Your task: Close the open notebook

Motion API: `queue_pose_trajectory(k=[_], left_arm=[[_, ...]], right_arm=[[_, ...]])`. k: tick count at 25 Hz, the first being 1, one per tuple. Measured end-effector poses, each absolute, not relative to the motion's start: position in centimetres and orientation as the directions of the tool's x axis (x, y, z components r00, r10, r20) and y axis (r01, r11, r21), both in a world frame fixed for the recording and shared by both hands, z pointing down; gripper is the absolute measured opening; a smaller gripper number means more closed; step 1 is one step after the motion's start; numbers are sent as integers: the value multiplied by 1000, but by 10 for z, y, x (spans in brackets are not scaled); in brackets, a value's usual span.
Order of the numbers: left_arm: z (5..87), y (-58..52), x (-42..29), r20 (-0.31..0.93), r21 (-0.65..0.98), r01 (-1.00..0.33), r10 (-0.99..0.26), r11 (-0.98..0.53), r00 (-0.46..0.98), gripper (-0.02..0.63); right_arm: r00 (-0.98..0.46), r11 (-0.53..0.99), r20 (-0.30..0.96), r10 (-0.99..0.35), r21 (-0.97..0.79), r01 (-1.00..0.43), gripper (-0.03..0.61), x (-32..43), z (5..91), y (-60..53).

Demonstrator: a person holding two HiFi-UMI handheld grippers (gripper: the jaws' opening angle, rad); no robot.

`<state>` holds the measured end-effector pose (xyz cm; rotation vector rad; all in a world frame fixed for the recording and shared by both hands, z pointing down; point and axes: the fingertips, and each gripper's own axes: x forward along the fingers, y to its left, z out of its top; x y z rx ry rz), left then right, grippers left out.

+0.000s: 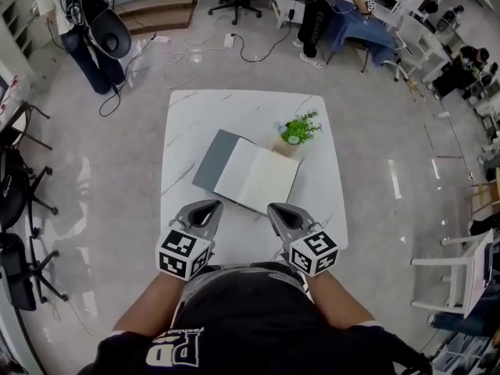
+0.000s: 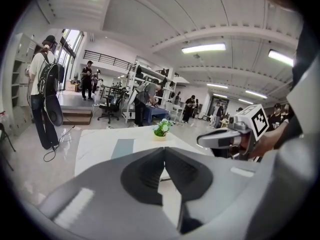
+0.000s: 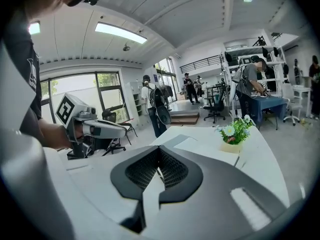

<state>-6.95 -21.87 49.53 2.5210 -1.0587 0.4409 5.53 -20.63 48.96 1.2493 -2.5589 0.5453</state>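
Left gripper [image 1: 208, 205] has its jaws pressed together, with nothing in them. The right gripper [image 1: 276, 208] is the same (tips touching, nothing held). Both sit at the near edge of the white table [image 1: 234, 108]. The notebook [image 1: 246, 172] lies open just past them. A little green plant [image 1: 299, 129] stands by its far corner.
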Motion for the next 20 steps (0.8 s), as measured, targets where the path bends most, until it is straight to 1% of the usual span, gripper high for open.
queue_pose_trajectory(k=[11,20], left_arm=[[498,-221,-67,446,192,-786,-661,-588,603,58],[502,-223,-73,463,184,-801,-669,-569,581,58]], right_arm=[[-647,598,351,-677,-248,-762,0,72,495,-217],[-662,610,349,-663,-260,-748,0,68,499,-220]])
